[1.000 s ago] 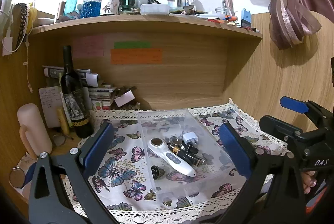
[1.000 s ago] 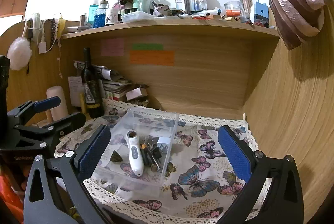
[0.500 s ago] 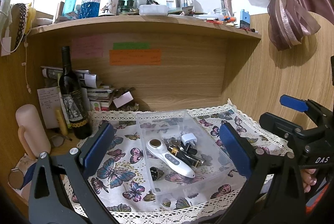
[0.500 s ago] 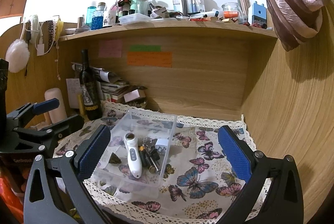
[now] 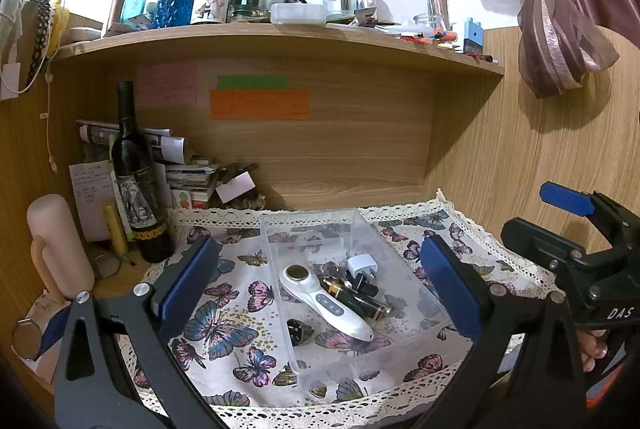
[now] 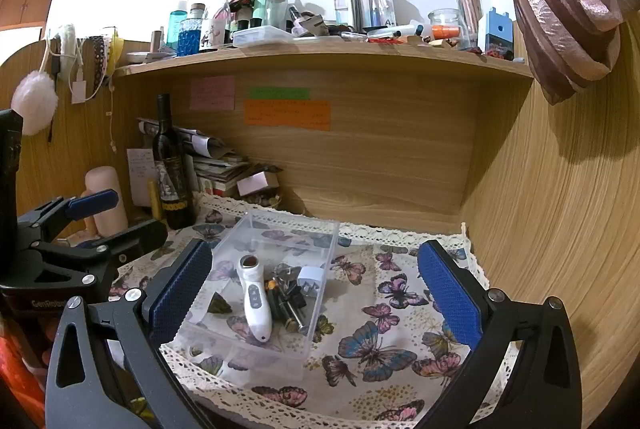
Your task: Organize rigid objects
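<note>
The left claw (image 5: 320, 283) is held low over the near edge of the table (image 5: 400, 415), pointed toward the back panel, with its blue pads spread wide and nothing between them. The right claw (image 6: 316, 293) is posed likewise, released and empty, its pads far apart. Both are kept above the butterfly cloth (image 5: 224, 313), clear of contact with anything.

A clear plastic bin (image 5: 404, 339) is seen on the cloth, framed between the left claw's pads. Inside it a white handheld device (image 5: 328, 305) lies diagonally, its round head toward 11 o'clock. Just beside it, toward 2 o'clock, a white plug adapter (image 5: 360, 264) and several dark cylindrical items (image 5: 360, 299) are piled together, touching one another. A small dark cone-shaped piece (image 5: 298, 329) sits at the device's 7 o'clock.

In the right wrist view the bin (image 6: 320, 309) is placed at 9 o'clock of centre, mostly behind the left pad, and bare cloth (image 6: 384, 345) is shown between the pads. The left claw's body (image 6: 80, 245) is visible there at 9 o'clock; in the left wrist view the right claw's body (image 5: 580, 253) appears at 3 o'clock, with fingertips of the holding hand (image 5: 594, 349) below it. A wine bottle (image 5: 136, 181) stands upright at 10 o'clock in both views.
</note>
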A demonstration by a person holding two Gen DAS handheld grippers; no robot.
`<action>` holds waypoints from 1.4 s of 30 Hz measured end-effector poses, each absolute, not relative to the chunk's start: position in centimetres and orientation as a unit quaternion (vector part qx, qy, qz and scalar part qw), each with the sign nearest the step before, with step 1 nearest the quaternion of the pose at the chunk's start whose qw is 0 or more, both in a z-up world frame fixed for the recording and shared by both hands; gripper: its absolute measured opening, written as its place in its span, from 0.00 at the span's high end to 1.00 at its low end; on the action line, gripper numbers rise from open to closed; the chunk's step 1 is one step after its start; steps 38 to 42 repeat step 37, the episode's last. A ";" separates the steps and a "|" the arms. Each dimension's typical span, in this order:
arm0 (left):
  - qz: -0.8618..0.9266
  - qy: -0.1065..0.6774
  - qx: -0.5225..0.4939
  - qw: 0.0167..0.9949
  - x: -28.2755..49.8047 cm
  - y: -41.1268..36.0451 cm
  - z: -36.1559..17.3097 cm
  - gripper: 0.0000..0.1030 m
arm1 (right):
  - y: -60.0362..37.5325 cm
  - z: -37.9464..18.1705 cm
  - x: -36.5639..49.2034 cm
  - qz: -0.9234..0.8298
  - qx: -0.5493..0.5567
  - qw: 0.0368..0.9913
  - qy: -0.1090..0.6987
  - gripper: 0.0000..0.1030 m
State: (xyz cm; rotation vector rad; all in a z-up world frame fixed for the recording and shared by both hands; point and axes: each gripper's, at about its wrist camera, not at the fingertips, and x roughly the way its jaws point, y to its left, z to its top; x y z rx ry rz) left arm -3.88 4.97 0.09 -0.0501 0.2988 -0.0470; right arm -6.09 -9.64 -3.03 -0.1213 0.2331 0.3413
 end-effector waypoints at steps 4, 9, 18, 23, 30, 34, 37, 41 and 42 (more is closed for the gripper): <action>-0.023 0.151 -0.028 0.988 -3.7 5.0 0.0 0.00 | -9.7 -3.0 -5.9 0.167 -0.063 0.977 0.117 0.00; -0.020 0.153 -0.034 0.987 -3.5 5.3 0.0 0.00 | -9.8 -3.0 -5.6 0.168 -0.062 0.977 0.117 0.00; -0.024 0.153 -0.039 0.987 -3.3 5.5 0.0 0.00 | -10.2 -2.9 -5.2 0.167 -0.059 0.977 0.118 0.00; -0.022 0.149 -0.037 0.988 -3.3 5.4 0.0 0.00 | -10.3 -2.9 -4.9 0.169 -0.054 0.977 0.121 0.00; -0.023 0.159 -0.039 0.986 -2.8 5.5 -0.3 0.00 | -10.5 -3.0 -4.6 0.170 -0.050 0.976 0.125 0.00; -0.027 0.161 -0.037 0.986 -2.7 5.4 -0.5 0.00 | -10.4 -3.0 -4.4 0.170 -0.049 0.976 0.128 0.00; -0.032 0.161 -0.037 0.986 -2.7 5.3 -0.4 0.00 | -10.3 -3.1 -4.3 0.170 -0.047 0.975 0.131 0.00; -0.032 0.161 -0.037 0.986 -2.7 5.3 -0.4 0.00 | -10.3 -3.1 -4.3 0.170 -0.047 0.975 0.131 0.00; -0.032 0.161 -0.037 0.986 -2.7 5.3 -0.4 0.00 | -10.3 -3.1 -4.3 0.170 -0.047 0.975 0.131 0.00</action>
